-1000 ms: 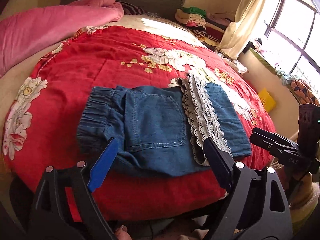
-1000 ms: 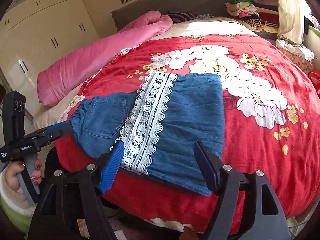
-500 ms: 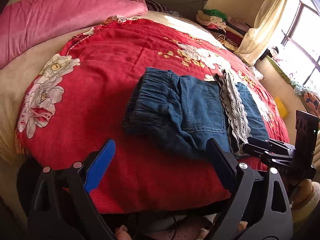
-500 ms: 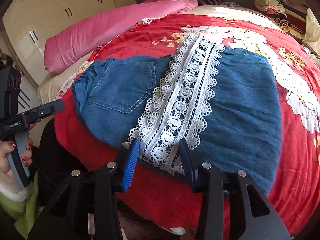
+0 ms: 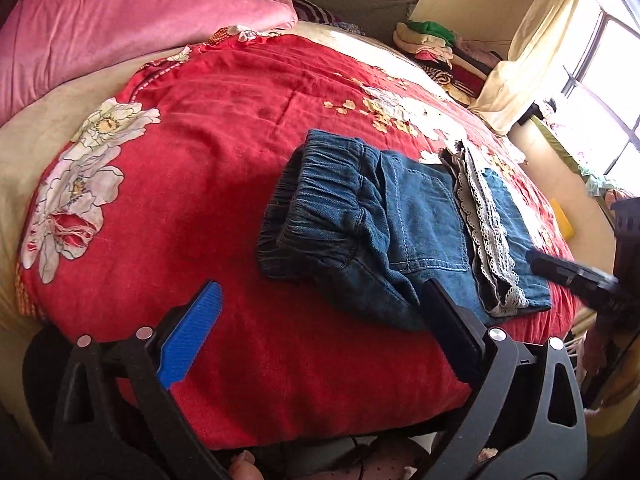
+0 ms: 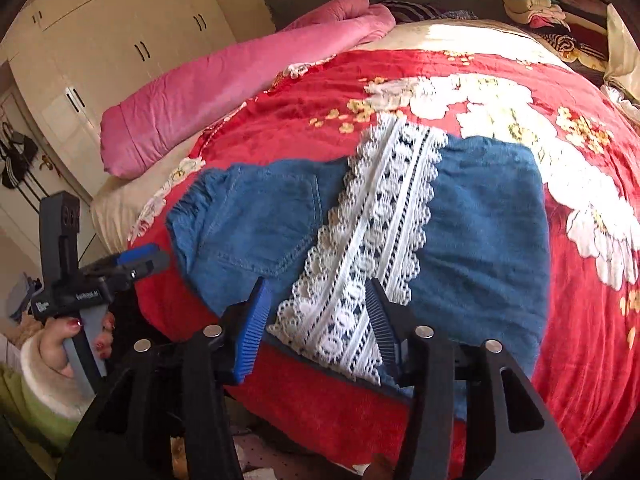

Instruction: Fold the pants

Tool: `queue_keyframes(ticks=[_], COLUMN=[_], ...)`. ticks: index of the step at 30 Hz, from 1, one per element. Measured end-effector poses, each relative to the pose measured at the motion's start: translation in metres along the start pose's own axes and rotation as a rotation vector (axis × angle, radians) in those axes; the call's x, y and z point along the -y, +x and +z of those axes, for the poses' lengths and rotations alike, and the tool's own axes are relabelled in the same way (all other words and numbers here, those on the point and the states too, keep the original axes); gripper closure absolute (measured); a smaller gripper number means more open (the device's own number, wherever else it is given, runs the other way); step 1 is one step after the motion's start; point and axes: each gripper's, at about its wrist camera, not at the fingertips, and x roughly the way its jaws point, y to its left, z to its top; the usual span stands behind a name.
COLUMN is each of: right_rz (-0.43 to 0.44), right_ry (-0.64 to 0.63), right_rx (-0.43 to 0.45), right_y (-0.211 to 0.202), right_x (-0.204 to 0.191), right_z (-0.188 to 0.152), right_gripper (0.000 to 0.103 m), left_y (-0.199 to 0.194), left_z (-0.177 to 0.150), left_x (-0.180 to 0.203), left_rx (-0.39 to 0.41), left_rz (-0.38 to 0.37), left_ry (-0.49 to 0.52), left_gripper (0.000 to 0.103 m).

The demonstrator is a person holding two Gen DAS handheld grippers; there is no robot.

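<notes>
Daylight pours in from the window (image 5: 612, 80), blown out to white glare, with a sunlit patch on the far end of the bed (image 6: 452, 34). Fisheye bending curves both views, corners dark. The right wrist view is softly blurred; shadow lies under the pants (image 5: 400, 216)

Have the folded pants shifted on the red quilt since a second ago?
No. The pants lie by the same white flowers of the red quilt; only the cameras moved.

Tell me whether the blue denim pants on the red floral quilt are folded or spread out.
Folded: the blue denim pants lie doubled over, their white lace cuff trim resting beside the back pocket.
</notes>
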Motion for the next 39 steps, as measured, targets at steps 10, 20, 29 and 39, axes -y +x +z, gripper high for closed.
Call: queue_keyframes(ticks=[10,20,29,39], right_rz=[0.107,0.165,0.195,0.275], right_ry=[-0.160,-0.233,-0.278,-0.220], right_rx=[-0.059,-0.224,-0.396,-0.417], right_y=[0.047,0.116,0.171,0.192], right_x=[-0.045,-0.080,-0.099,-0.088], right_z=[0.093,0.124,0.128,0.119], right_gripper=[0.033,0.025,0.018,0.061], left_y=[0.010,0.021,0.031,0.039], left_z=[-0.005,-0.005,-0.002,0.001], left_x=[0.001,0.000,0.003,0.000], left_rx=[-0.024,-0.046,-0.062,-0.055], left_rz=[-0.054,-0.109,-0.108,-0.105], left_ry=[-0.017,-0.069,-0.071,-0.086], left_gripper=[0.010,0.010,0.010,0.010])
